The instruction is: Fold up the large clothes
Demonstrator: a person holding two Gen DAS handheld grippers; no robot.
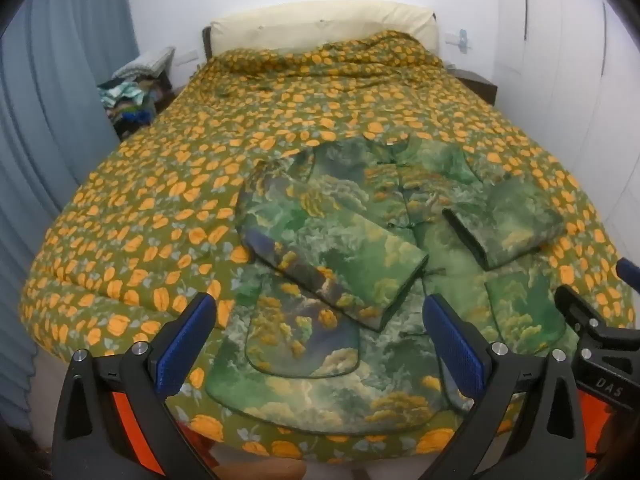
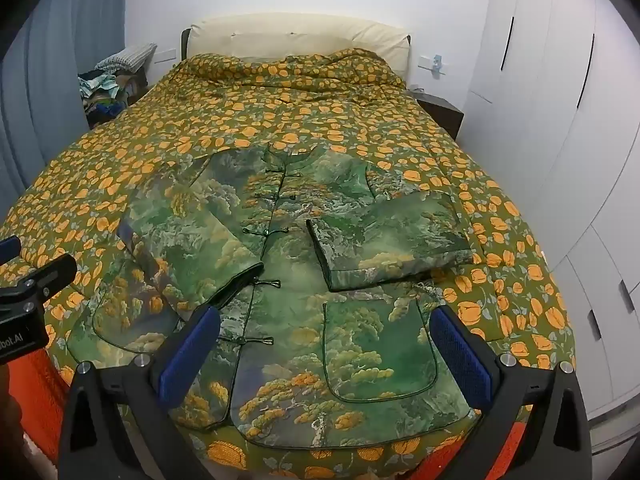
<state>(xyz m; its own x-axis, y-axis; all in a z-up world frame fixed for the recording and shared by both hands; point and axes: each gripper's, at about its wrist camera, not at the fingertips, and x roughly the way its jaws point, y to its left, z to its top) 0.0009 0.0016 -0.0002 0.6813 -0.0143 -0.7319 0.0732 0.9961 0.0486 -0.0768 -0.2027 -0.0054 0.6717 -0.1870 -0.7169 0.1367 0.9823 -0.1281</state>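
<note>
A green landscape-print jacket (image 1: 352, 264) lies front up on the bed, collar toward the pillow, hem at the near edge. It also shows in the right wrist view (image 2: 288, 280). Both sleeves are folded in across the chest: the left sleeve (image 2: 192, 240) and the right sleeve (image 2: 392, 240). My left gripper (image 1: 320, 340) is open and empty, above the jacket's lower left part. My right gripper (image 2: 326, 352) is open and empty, above the lower right part and its pocket (image 2: 376, 348).
The bed is covered by an orange-flowered quilt (image 1: 160, 184). A cream headboard cushion (image 1: 320, 24) stands at the far end. A pile of clothes (image 1: 132, 92) sits at the far left, blue curtains (image 1: 48, 120) on the left, white wardrobes (image 2: 580, 160) on the right.
</note>
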